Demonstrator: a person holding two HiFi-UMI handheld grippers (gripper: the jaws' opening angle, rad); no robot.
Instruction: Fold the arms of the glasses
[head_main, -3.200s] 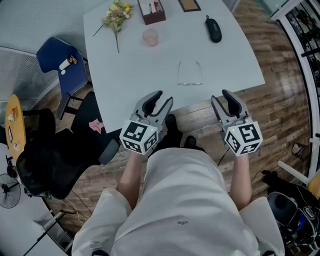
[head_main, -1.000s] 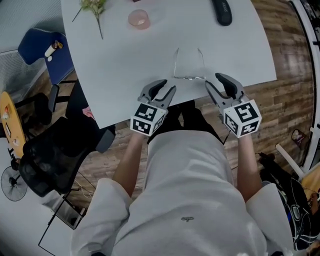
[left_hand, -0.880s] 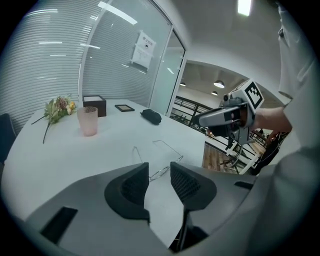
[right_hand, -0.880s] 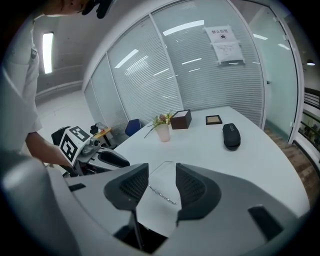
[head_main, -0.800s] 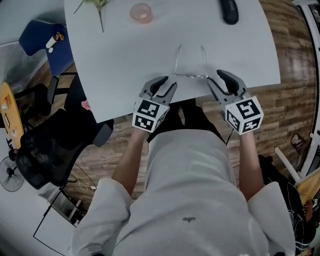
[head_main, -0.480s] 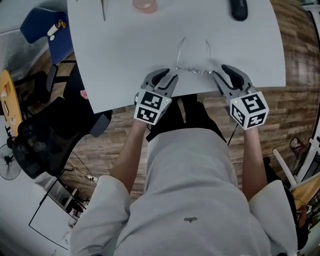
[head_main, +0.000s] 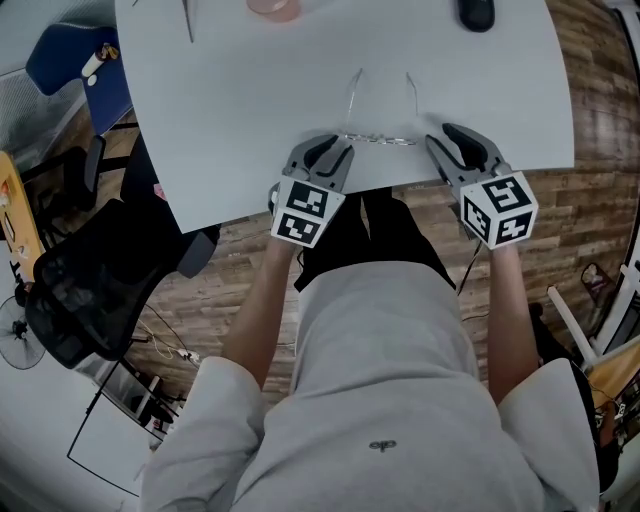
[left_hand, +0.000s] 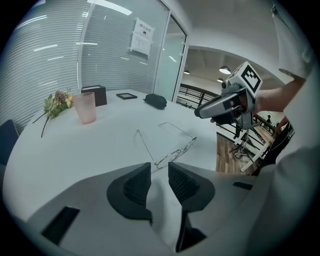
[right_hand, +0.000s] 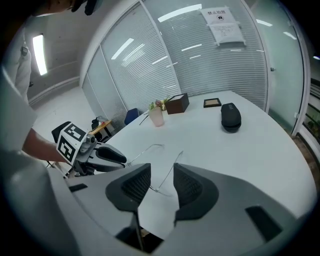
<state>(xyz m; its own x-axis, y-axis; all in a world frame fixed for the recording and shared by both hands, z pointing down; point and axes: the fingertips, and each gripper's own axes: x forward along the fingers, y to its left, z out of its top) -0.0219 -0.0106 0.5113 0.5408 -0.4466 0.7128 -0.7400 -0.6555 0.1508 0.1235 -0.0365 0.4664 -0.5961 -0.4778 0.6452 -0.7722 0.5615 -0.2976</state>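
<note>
Meanwhile, glasses (head_main: 380, 139) are lying arms-open near the bench (head_main: 250, 120) edge, as the left gripper (head_main: 335, 152) and right gripper (head_main: 445, 142) are flanking the frame, their part-open fingers (left_hand: 135, 187) closing, gripping nothing.

plain white table (head_main: 250, 120), no pattern. thin silver wire-frame glasses (head_main: 380, 139), lenses clear. translucent pink ribbed cup (left_hand: 87, 106). matte black computer mouse (right_hand: 230, 116). dark brown box (right_hand: 178, 104). small flower sprig (left_hand: 56, 102): yellow and pale green heads, green stem. blue plastic chair (head_main: 70, 65). black office chair (head_main: 90, 290). wood-plank floor (head_main: 590, 190): brown, mixed lighter and darker strips. person's off-white shirt (head_main: 390, 400), black trousers (head_main: 385, 235). slatted window blinds (left_hand: 55, 55): pale grey-white, fine horizontal stripes. small dark-framed picture (right_hand: 212, 103), tan inside.
</note>
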